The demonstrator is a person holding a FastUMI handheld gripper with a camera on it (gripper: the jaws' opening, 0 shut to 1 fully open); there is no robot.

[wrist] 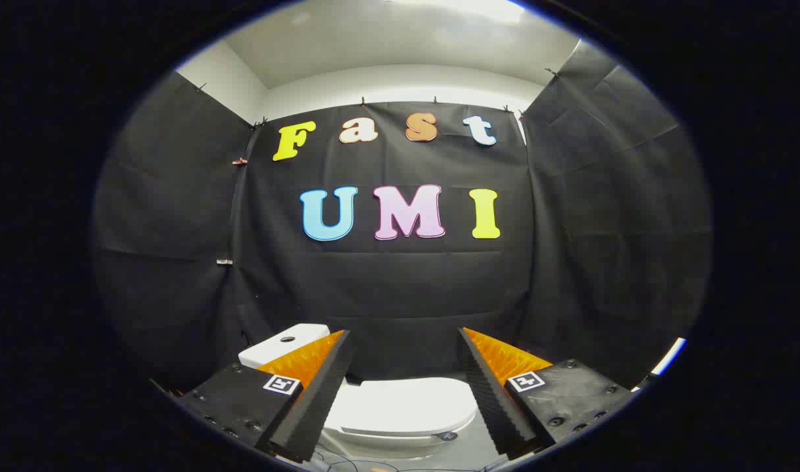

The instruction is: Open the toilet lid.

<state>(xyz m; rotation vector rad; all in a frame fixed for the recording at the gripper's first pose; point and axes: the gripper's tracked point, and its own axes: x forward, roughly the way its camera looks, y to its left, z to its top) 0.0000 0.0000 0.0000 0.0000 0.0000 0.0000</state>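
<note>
The hand-held gripper (406,337) is wide apart and holds nothing. Its two fingers (321,387) are black with orange on top, and each has a small black and white square sticker near its base. The inner sides of the fingers are dark and ridged.

A white toilet (393,432) sits low down, beyond the fingers. Its lid (400,406) is down and lies flat over the seat. The lid shows in the gap between the two fingers, but the fingers do not touch it. They hang above it, well apart from it.

The white tank (283,344) stands behind the lid, close to the black cloth wall (400,282). The left finger covers part of the tank. A small dark round button (287,339) sits on top of the tank.

The floor (458,455) by the toilet is grey. Some thin dark wires (347,462) lie on it in front of the toilet, near the base of the left finger.
</note>
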